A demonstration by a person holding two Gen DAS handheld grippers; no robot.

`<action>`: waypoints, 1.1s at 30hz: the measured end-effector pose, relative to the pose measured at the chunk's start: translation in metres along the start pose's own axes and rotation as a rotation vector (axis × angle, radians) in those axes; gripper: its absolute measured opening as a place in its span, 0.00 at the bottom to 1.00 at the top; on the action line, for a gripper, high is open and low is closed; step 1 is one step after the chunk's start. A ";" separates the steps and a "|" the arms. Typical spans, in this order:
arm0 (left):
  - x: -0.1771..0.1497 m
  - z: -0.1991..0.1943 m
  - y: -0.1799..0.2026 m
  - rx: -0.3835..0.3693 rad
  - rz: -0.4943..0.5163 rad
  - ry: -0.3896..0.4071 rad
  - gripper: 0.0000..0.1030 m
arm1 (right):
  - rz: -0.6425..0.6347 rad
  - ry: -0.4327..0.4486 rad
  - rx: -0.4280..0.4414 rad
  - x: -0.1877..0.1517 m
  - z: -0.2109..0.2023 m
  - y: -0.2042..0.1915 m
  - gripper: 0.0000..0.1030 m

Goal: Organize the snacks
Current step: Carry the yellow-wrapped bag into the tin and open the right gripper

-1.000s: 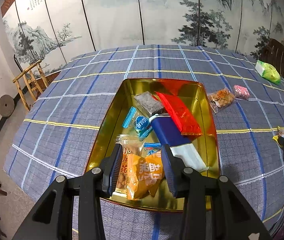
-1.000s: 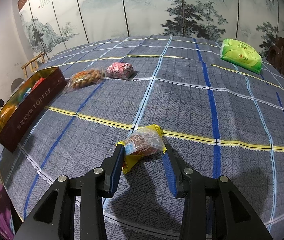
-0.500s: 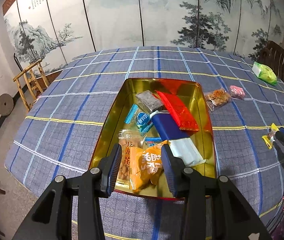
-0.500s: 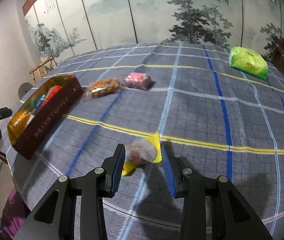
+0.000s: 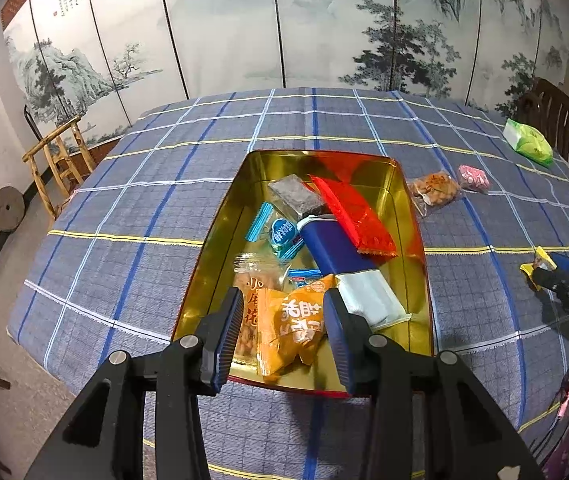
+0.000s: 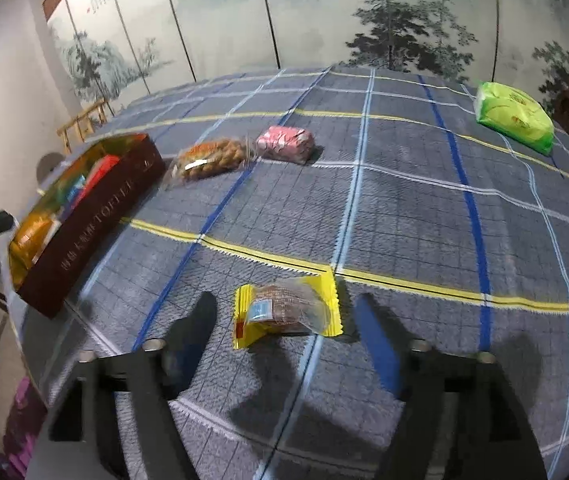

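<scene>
The right hand-held gripper (image 6: 284, 328) has just been opening its jaws, and they now stand wide on either side of a yellow-edged snack packet (image 6: 286, 312) that lies flat on the checked surface (image 6: 404, 208). The pads are clear of the wrapper on both sides, so nothing is gripped yet. The step in hand looks like picking up this packet to carry it to the gold-lined toffee tin (image 6: 84, 216), which stands well apart at the left of the right wrist view.

To do it well, the jaws should come down with the packet centred between them and close across its plump middle rather than on the thin crimped ends, which would slip or fold. The pressure should be gentle, since the contents may crush.

The left hand-held gripper (image 5: 282, 328) hangs over the near end of the tin (image 5: 212, 248), its jaws partly closed and empty, above an orange packet (image 5: 292, 328) lying inside. It should give way before the right one arrives.

A nut bag (image 6: 208, 158), a pink packet (image 6: 284, 144) and a green pack (image 6: 514, 118) are not yet in the tin.
</scene>
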State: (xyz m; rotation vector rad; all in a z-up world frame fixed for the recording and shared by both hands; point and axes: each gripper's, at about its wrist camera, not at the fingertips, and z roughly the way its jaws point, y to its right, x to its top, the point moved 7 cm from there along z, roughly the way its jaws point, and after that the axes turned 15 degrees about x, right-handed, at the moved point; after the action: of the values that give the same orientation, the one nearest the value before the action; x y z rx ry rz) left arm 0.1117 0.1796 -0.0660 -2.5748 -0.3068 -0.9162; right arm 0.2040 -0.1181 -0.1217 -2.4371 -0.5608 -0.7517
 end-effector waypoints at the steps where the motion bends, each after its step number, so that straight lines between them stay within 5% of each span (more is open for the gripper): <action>1: 0.000 0.000 0.001 0.000 0.003 0.001 0.38 | -0.010 -0.009 0.000 0.000 0.004 -0.001 0.72; 7: 0.002 0.002 0.002 -0.004 0.003 0.001 0.38 | -0.019 -0.016 -0.027 0.001 0.010 -0.003 0.34; 22: 0.000 -0.015 -0.020 -0.019 -0.031 0.029 0.46 | -0.157 0.070 0.131 0.069 -0.006 -0.104 0.34; 33: -0.004 -0.018 -0.038 -0.019 -0.043 0.040 0.51 | -0.248 0.001 0.267 0.123 0.076 -0.191 0.34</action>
State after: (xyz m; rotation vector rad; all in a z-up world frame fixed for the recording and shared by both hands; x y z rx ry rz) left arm 0.0861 0.2057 -0.0449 -2.5725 -0.3454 -0.9893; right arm 0.2283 0.1033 -0.0323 -2.1448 -0.9139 -0.7232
